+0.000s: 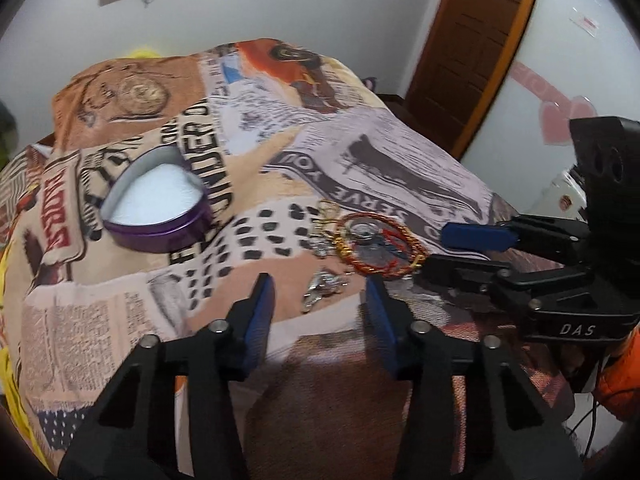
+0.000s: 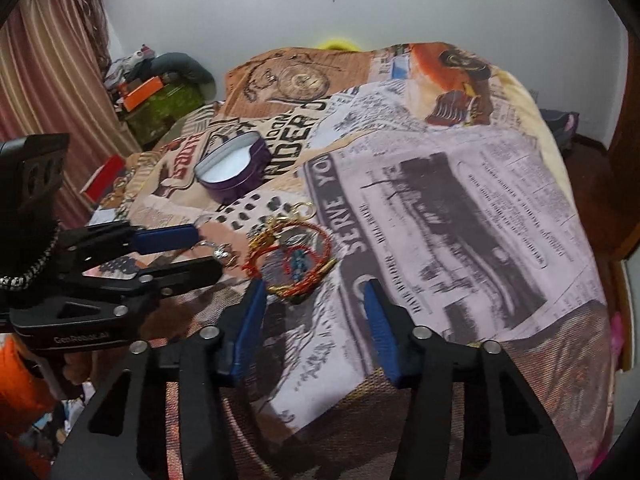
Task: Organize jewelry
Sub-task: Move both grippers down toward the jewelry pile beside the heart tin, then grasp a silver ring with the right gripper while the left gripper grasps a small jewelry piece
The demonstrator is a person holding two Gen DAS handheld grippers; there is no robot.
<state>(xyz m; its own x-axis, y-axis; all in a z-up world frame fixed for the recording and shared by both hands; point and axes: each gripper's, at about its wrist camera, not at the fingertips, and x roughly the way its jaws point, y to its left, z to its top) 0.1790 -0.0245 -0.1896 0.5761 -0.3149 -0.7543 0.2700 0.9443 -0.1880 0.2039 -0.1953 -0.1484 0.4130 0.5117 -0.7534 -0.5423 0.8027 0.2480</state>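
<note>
Purple metal, heart-shaped, the open tin (image 1: 158, 208) sits on the newspaper-print bedspread (image 1: 400, 152) with only its white lining showing, so nothing looks sorted yet. All the jewelry lies loose on the bed near the tin: a red-and-gold braided bangle (image 1: 380, 246), gold-coloured hoops (image 1: 326, 216) and a small silver trinket (image 1: 324, 290). The left gripper (image 1: 322, 312) has its fingers partly open around empty air, just short of the trinket. The right gripper (image 2: 316, 308) is likewise partly open, holding nothing, beside the bangle. Every piece is left to move.
</note>
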